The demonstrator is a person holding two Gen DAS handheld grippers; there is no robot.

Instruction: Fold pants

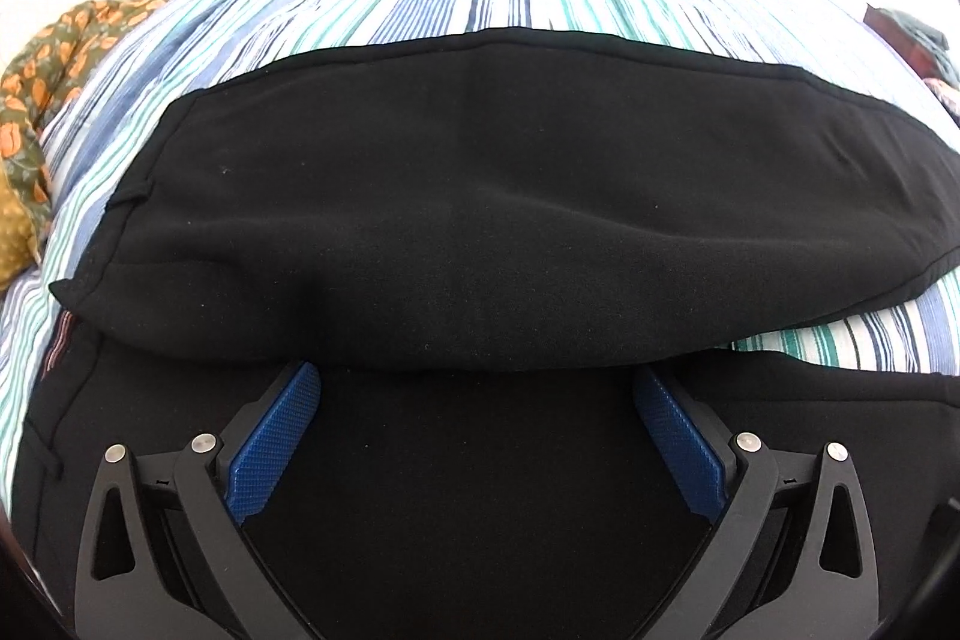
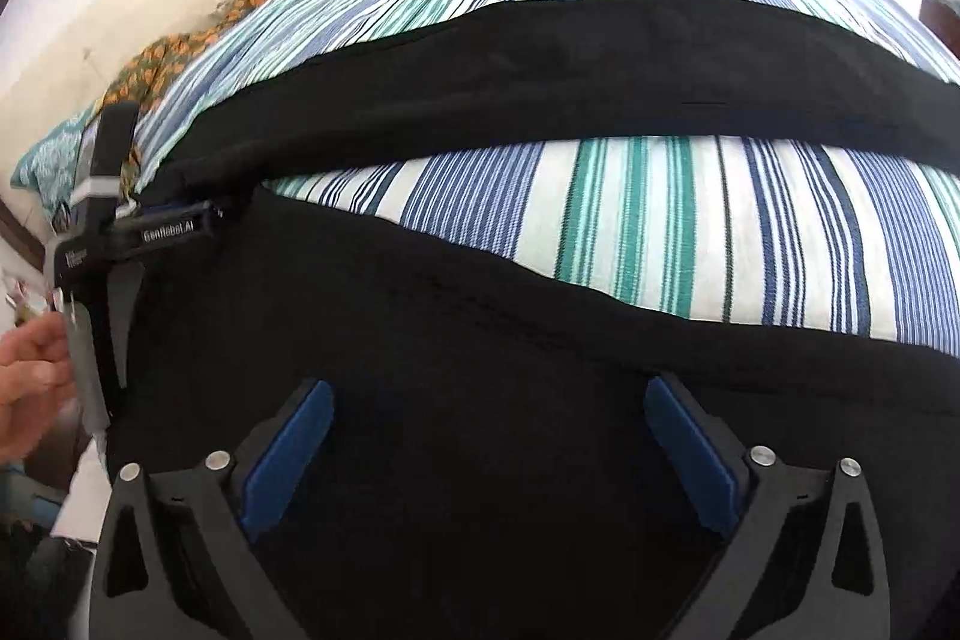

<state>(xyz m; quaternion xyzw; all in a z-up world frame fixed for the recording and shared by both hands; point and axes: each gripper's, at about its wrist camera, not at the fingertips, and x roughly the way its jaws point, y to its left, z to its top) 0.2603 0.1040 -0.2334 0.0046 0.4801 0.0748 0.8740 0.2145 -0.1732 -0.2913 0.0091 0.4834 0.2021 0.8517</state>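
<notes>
Black pants lie on a striped bed. In the left wrist view one leg (image 1: 480, 196) stretches across the middle, overlapping more black fabric (image 1: 468, 472) below it. My left gripper (image 1: 477, 394) is open over that lower fabric, its blue pads (image 1: 276, 436) wide apart with their tips at the leg's near edge. In the right wrist view the far leg (image 2: 600, 58) and the near leg (image 2: 480, 340) spread apart, with sheet between them. My right gripper (image 2: 489, 406) is open above the near leg, pinching nothing. The left tool's housing (image 2: 120, 244) and a hand (image 2: 30, 382) show at the left.
The blue, green and white striped sheet (image 2: 690, 232) covers the bed. An orange and green floral cloth (image 1: 66, 58) is bunched along the bed's far left edge. A teal patterned pillow (image 2: 54, 160) lies beside it. A dark wooden piece (image 1: 912, 34) stands at the right edge.
</notes>
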